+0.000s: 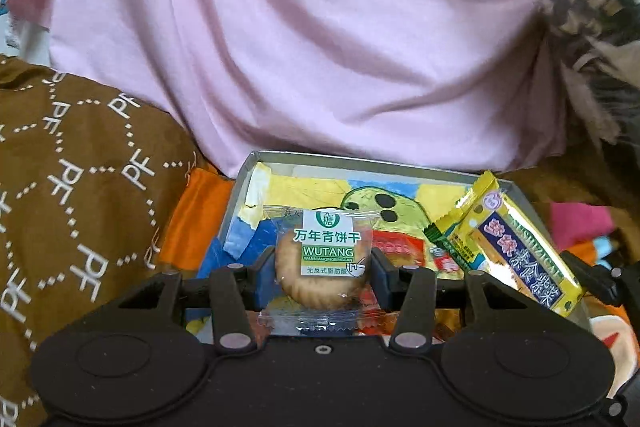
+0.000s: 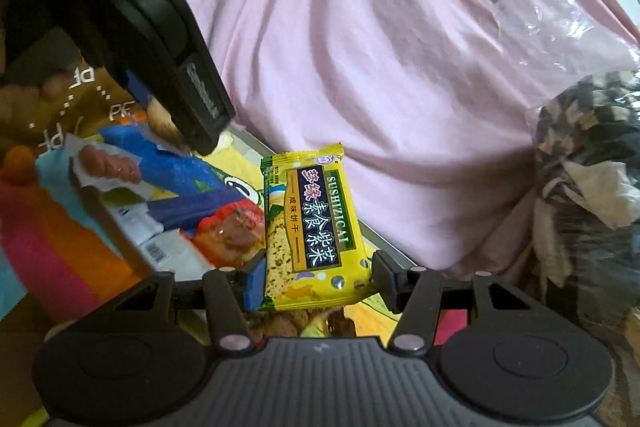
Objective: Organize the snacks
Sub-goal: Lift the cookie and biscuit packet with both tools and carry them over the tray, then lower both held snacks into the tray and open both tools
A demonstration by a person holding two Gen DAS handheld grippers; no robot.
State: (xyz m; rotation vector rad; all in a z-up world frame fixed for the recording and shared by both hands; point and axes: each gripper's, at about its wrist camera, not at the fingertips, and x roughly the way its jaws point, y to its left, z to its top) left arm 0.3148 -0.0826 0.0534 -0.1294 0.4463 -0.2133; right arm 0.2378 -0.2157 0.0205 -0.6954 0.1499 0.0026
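**Both tongs loaded above the snack tray**

The left gripper (image 1: 323, 269) pinches a round biscuit in a clear wrapper (image 1: 320, 267) across its width, pads pressing on either side. Its white and green label reads "万年青饼干" and "WUTANG". The right gripper (image 2: 316, 277) clamps the lower end of a yellow cracker packet (image 2: 310, 231), whose long axis runs straight out from the tongs, away from the camera. Its dark panel reads "SUSHIZICAI".

Taking the tray (image 1: 248, 187) as landmark: both snacks hang over it, the biscuit above its near middle, the yellow packet above its right side in the left wrist view, close beside the biscuit. Inside the tray lie a bright drawing with a green spotted figure and a red-wrapped snack (image 2: 232, 231), directly below and beyond the tongs. The right hand looks nearer the tray's right rim, the left nearer its centre, so each snack seemingly needs only lowering and release.

Behind the tray hangs pink cloth (image 1: 320, 27); to its left lies brown fabric (image 1: 80, 167) printed "PF".
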